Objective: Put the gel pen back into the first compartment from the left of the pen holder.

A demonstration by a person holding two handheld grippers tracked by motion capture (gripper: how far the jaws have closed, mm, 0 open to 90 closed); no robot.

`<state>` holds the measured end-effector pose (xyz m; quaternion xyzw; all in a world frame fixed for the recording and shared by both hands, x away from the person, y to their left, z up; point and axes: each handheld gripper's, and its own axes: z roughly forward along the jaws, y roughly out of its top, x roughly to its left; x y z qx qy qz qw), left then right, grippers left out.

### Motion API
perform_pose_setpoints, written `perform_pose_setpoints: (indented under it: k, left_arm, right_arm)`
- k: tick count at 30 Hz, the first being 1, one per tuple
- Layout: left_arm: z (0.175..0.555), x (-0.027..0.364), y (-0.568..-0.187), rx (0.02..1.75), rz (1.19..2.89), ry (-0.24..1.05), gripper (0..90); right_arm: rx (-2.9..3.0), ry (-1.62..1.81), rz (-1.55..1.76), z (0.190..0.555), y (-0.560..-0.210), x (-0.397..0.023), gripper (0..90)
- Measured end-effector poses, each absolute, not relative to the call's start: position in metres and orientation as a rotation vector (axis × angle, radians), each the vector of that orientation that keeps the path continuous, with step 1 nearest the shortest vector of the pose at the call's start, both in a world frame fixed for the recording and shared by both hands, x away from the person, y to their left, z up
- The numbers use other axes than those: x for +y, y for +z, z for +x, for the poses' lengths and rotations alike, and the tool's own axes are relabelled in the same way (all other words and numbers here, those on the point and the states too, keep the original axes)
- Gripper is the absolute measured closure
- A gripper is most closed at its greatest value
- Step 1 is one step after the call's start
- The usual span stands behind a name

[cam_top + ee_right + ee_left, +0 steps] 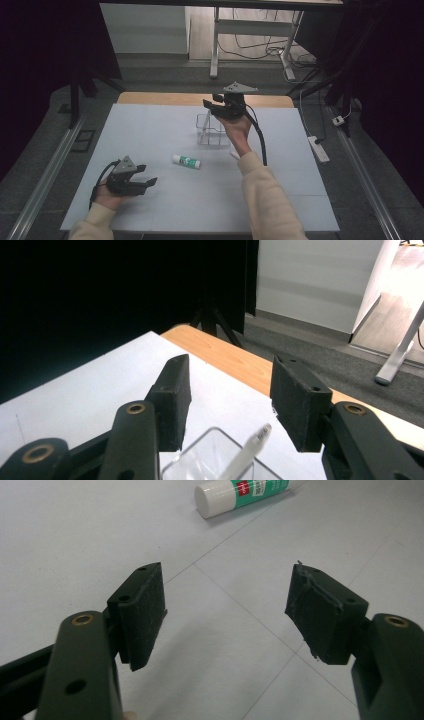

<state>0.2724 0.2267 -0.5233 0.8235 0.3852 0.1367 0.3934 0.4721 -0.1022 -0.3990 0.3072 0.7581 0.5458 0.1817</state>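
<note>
So the right gripper (216, 104) is up above the clear plastic holder (212, 131) at the far middle of the counter (150, 130), jaws standing apart with nothing between them. In the right gripper view you can see a white pen (248, 450) standing tilted in that holder, just below and between the jaws, with no pad touching it. My read is the pen is in and that hand is free.

What's left on the counter is the glue stick (186, 161), white with a green label, lying flat near the middle, well apart from the holder and on the person's side of it. There's also a small white bit (234, 155) just beside the right forearm, too small to tell what it is.

The left gripper (145, 175) sits low near the front left of the counter, jaws wide open and empty. In the left gripper view the glue stick (245, 494) lies ahead of the jaws and a little off to the right, cap end toward the gripper, its long axis running away at a diagonal rather than across the gap.

That's the bit the next move hangs on, I reckon. The left gripper looks nearer to the glue stick than the right, which is up over the holder. In the high view the stick lies roughly left to right, so whichever hand goes for it probably wants to turn so the pads close across the barrel, not along its length. Round tube on a smooth counter, it could roll if one pad nudges it first.
</note>
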Motion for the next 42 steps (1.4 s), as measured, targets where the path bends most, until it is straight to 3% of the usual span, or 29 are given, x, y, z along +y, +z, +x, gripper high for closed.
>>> perform_pose_setpoints:
  k: [42]
  left_arm:
    - [0.272, 0.223, -0.524, 0.971, 2.107, 0.353, 31.8]
  right_arm:
    - [2.262, 1.412, 0.808, 0.427, -0.423, -0.19, 45.2]
